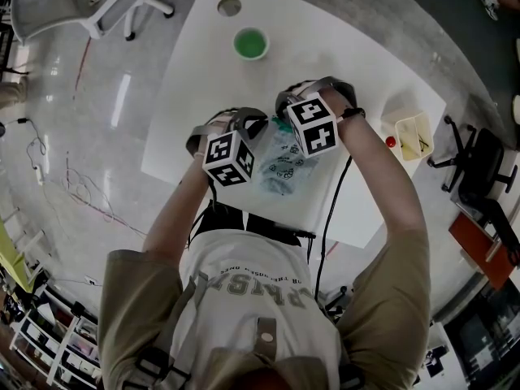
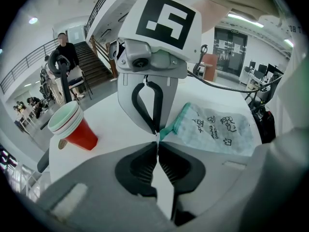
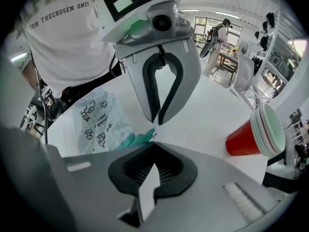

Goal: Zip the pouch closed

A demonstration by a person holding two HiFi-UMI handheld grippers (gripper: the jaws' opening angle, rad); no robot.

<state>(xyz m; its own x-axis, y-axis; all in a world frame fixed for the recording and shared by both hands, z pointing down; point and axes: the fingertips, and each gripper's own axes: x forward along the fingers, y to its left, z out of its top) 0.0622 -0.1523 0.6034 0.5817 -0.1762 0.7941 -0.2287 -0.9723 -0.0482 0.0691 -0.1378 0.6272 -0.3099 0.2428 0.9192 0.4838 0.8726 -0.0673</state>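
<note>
The pouch [image 1: 280, 167] is pale, see-through plastic with black doodles and a teal zip edge, and it lies on the white table [image 1: 203, 96] just in front of the person. Both grippers meet tip to tip at its teal end [image 2: 169, 128]. My left gripper [image 2: 156, 140] is shut on that end of the pouch. Facing it, my right gripper [image 3: 154, 139] is shut on a small white tab there, which looks like the zipper pull. The pouch body [image 3: 99, 120] trails away from the jaws, flat on the table.
A stack of cups with a red one at the bottom [image 2: 72, 128] stands on the table beyond the grippers. A small yellow tray [image 1: 413, 134] sits at the table's right edge. Office chairs [image 1: 479, 165] stand around the table.
</note>
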